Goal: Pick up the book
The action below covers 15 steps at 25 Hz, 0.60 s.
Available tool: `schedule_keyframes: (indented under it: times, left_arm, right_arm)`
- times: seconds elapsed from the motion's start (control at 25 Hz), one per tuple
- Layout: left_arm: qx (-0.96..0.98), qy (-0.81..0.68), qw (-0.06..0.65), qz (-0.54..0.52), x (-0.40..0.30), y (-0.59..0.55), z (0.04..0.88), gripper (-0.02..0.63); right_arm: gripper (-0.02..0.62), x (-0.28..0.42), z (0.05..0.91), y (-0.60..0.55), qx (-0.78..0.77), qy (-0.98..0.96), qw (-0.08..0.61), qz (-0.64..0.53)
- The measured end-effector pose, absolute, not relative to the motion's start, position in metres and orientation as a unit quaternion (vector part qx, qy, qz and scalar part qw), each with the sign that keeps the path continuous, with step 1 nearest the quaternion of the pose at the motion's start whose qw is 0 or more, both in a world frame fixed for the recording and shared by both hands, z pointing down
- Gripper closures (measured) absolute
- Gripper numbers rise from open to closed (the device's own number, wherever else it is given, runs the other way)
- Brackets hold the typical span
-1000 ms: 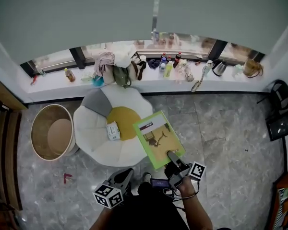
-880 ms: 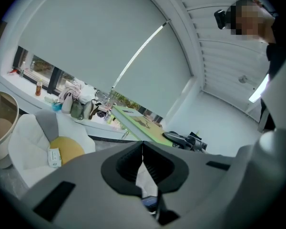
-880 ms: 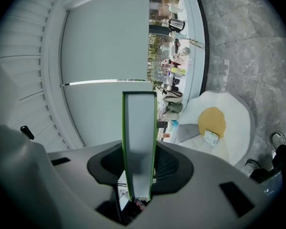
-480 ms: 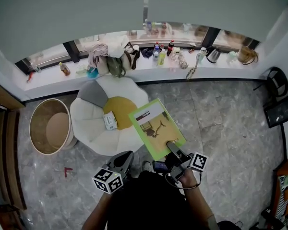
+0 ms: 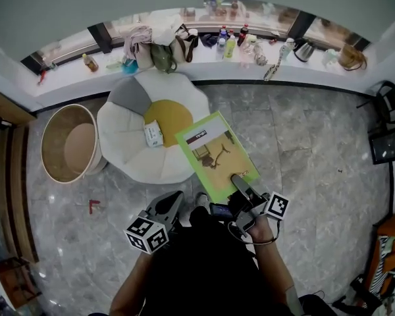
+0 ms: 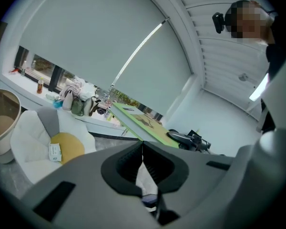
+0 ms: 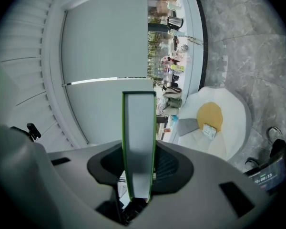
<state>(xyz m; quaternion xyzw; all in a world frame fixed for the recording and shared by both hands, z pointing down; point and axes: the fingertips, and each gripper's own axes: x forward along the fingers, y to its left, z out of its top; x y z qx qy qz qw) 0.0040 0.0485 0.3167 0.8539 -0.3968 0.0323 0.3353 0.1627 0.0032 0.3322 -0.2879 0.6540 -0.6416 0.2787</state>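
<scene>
The right claw [image 5: 239, 182] is clamping the near edge of the book [image 5: 210, 153], its dark ribbed pads pressing on both flat faces, so the book is hanging level in the air above the floor, beside the right edge of the chair. The book is showing as a thin rectangle with a smooth bright green cover, a white band with a dark label at its far end and a tan picture in the middle. Seen edge-on from the right gripper view, its pale page block is lying between thin green boards. The left claw [image 5: 172, 199] is gripping nothing, its grey jaws meeting at the tips, left of the book and close to the person. The chair [image 5: 122, 143] is sitting low, soft and white, shaped like a flower with rounded padded petals, and is carrying a round mustard cushion [image 5: 170, 117] and a small white packet [image 5: 153, 134]. Farther left, a round tan tub [image 5: 51, 131] is standing open. The floor [image 5: 316, 150] is gleaming in grey veined stone tiles. Bottles [image 5: 227, 41] and bags are crowding the curved white ledge [image 5: 72, 79] at the far side.
</scene>
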Motion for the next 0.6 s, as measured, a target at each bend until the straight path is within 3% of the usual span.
schedule_keyframes:
  times: [0.6]
  left_arm:
    - [0.844, -0.414, 0.340, -0.001, -0.076, 0.101, 0.316, 0.592]
  right_arm:
    - [0.446, 0.104, 0.330, 0.042, -0.288, 0.658, 0.292, -0.631]
